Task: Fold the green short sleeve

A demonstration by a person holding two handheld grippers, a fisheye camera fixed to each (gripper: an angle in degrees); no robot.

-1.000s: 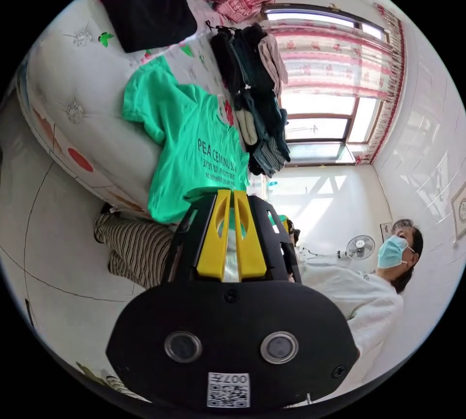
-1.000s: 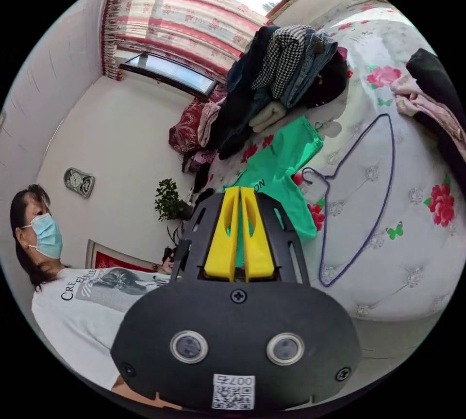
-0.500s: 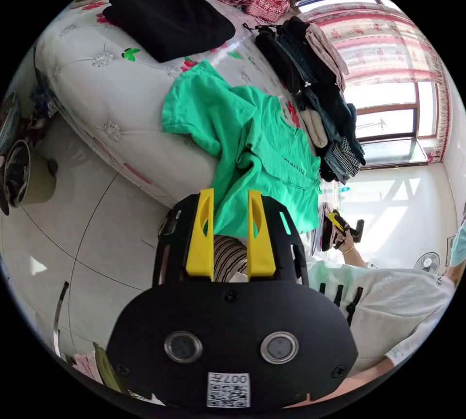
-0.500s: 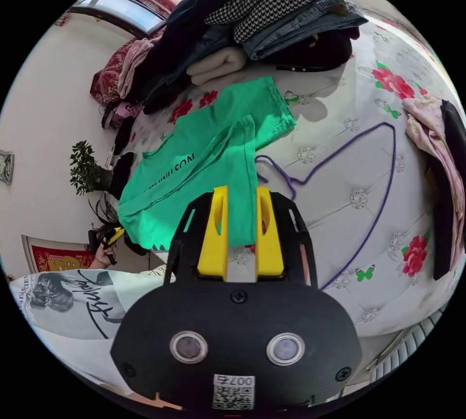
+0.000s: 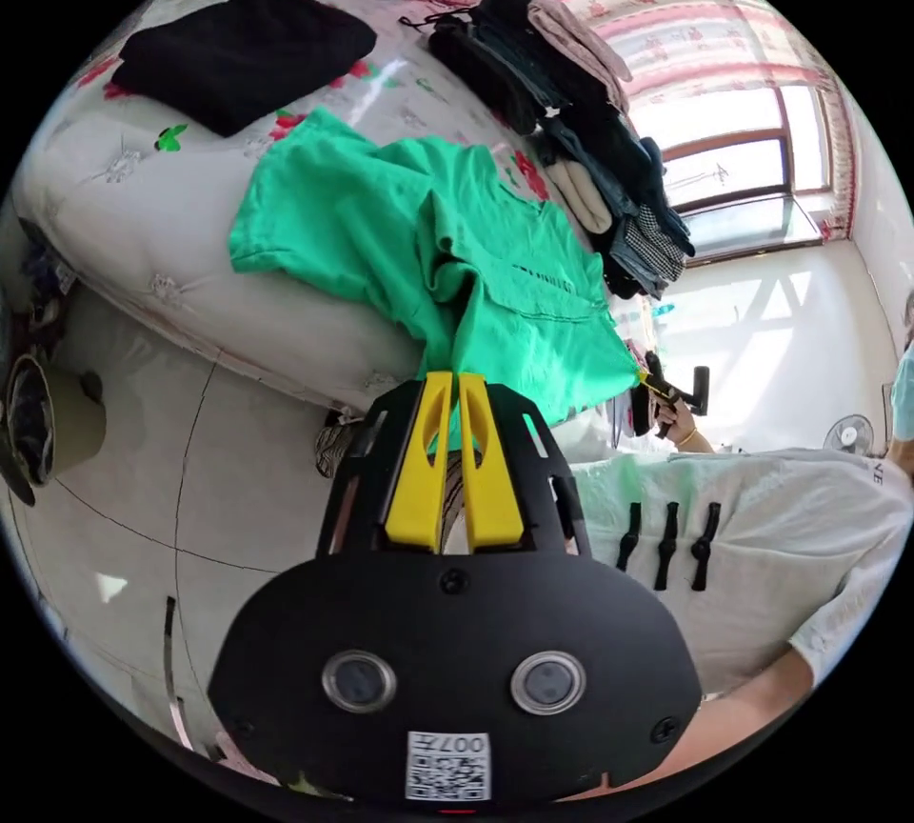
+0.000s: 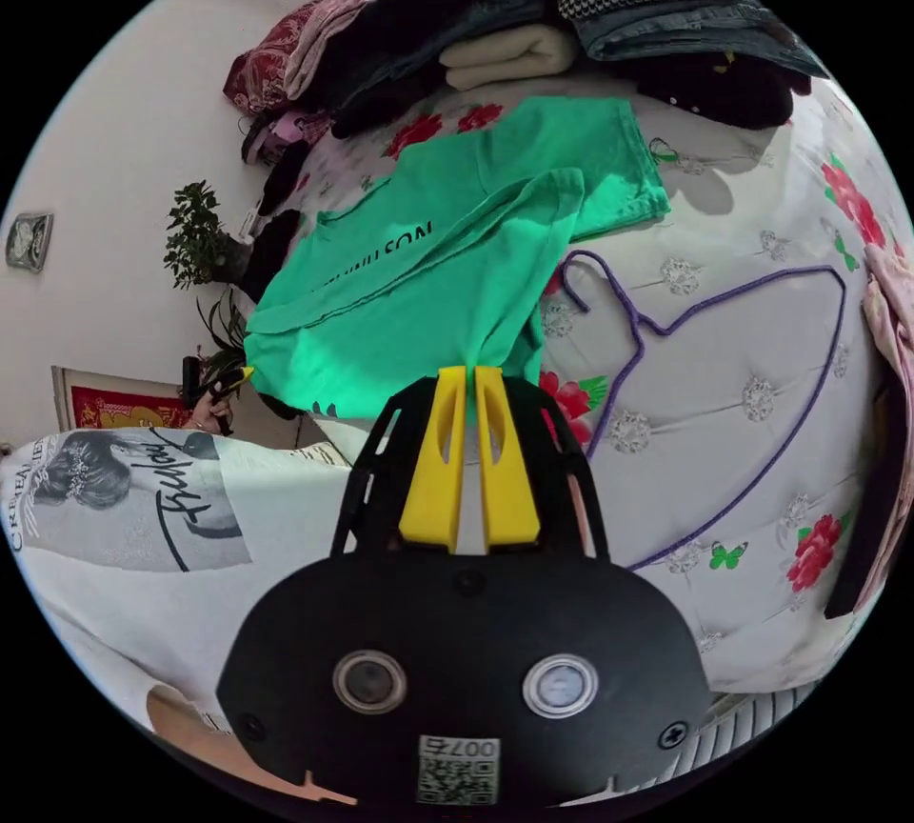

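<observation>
The green short sleeve (image 5: pixel 447 270) lies spread over the edge of the quilted white bed (image 5: pixel 124 185), its hem hanging toward the person who stands against that edge. It is rumpled — a fold of cloth runs down the middle in the left gripper view, and in the right gripper view one side is already doubled over the printed chest.

The left gripper (image 5: pixel 453 380) has its yellow jaws drawn together with green cloth pinched between the tips, at one end of the hem. The right gripper (image 6: pixel 470 372) is likewise closed on a bunched bit of the same shirt (image 6: pixel 457 270), at the other end of the hem. Holding the two bottom ends at once looks like the way to keep the cloth taut, so that it can be lifted and laid flat or carried up toward the collar in one clean fold.

A purple hanger (image 6: pixel 705 366) lies on the bed just beside the shirt, its hook touching the green edge — probably the one the shirt came off, set aside within reach. A heap of clothes (image 6: pixel 590 13) sits along the far side, and a folded black garment (image 5: pixel 238 51) lies apart from the shirt, leaving the near strip of the bed for working
</observation>
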